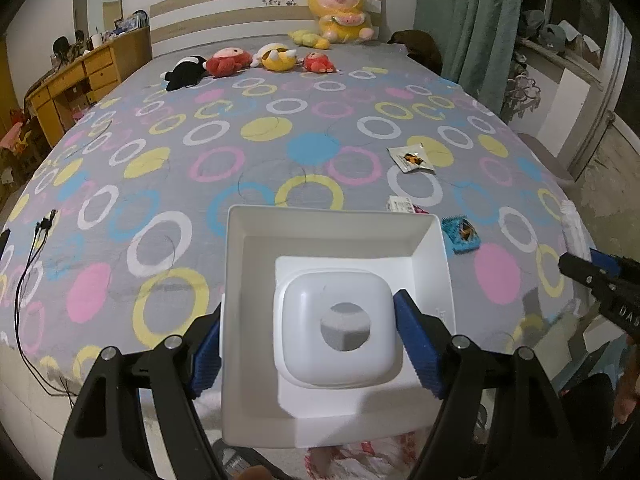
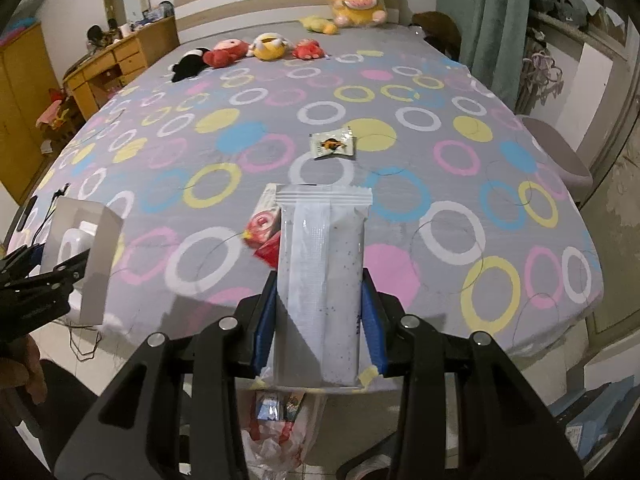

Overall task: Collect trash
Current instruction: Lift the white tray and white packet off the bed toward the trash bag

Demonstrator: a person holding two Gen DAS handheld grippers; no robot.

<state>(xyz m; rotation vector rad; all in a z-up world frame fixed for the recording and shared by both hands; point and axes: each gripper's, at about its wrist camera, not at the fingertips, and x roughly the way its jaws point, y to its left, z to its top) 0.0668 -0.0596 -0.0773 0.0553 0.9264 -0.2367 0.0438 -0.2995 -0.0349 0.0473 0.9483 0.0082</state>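
Note:
My left gripper (image 1: 320,352) is shut on a white square bin (image 1: 336,240) with a domed lid that has a round hole, held at the bed's near edge; the bin also shows in the right wrist view (image 2: 84,260). My right gripper (image 2: 320,320) is shut on a long white speckled snack wrapper (image 2: 324,272), held upright over the bed's near edge. On the bed lie a white wrapper with an orange print (image 1: 412,158) (image 2: 333,143), a blue wrapper (image 1: 462,235) and a red-pink wrapper (image 2: 264,234). The right gripper's tip shows in the left wrist view (image 1: 600,280).
The bed (image 1: 240,140) has a grey sheet with coloured rings. Plush toys (image 1: 248,60) line the headboard. Black cables (image 1: 36,248) lie at the bed's left edge. A plastic bag with trash (image 2: 276,428) sits on the floor below. A wooden desk (image 1: 76,80) stands left.

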